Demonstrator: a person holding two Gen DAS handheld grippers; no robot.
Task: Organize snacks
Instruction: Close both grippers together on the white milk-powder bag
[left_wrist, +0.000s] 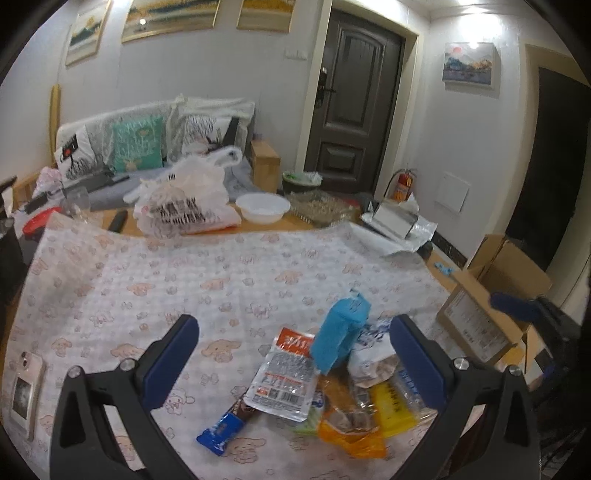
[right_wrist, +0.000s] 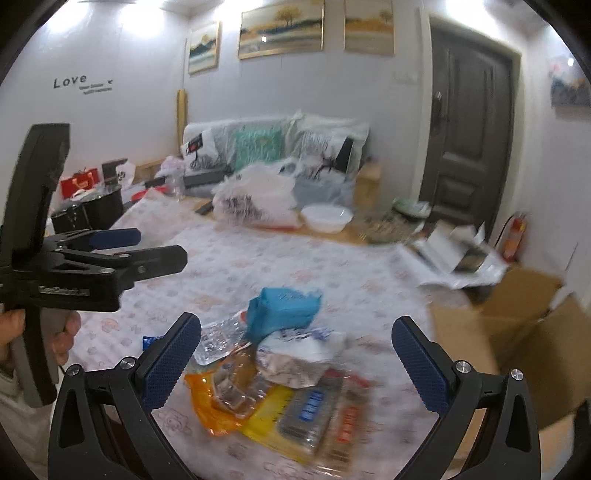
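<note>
A pile of snack packets lies on the patterned tablecloth (left_wrist: 184, 280). On top is a light blue packet (left_wrist: 341, 332), also in the right wrist view (right_wrist: 282, 308). Around it lie a clear packet with a red top (left_wrist: 284, 380), a small dark blue bar (left_wrist: 219, 432), an orange bag (left_wrist: 347, 424) and a yellow packet (left_wrist: 393, 406). My left gripper (left_wrist: 295, 332) is open and empty just behind the pile. My right gripper (right_wrist: 297, 332) is open and empty over the pile; the orange bag (right_wrist: 221, 398) and yellow packet (right_wrist: 291, 417) lie between its fingers. The left gripper (right_wrist: 147, 243) shows at the left.
An open cardboard box (left_wrist: 491, 306) stands off the table's right edge, also in the right wrist view (right_wrist: 524, 332). A white plastic bag (left_wrist: 184, 199), a white bowl (left_wrist: 262, 208) and a clear tray (left_wrist: 321, 208) sit at the far edge. A phone (left_wrist: 26, 387) lies at left.
</note>
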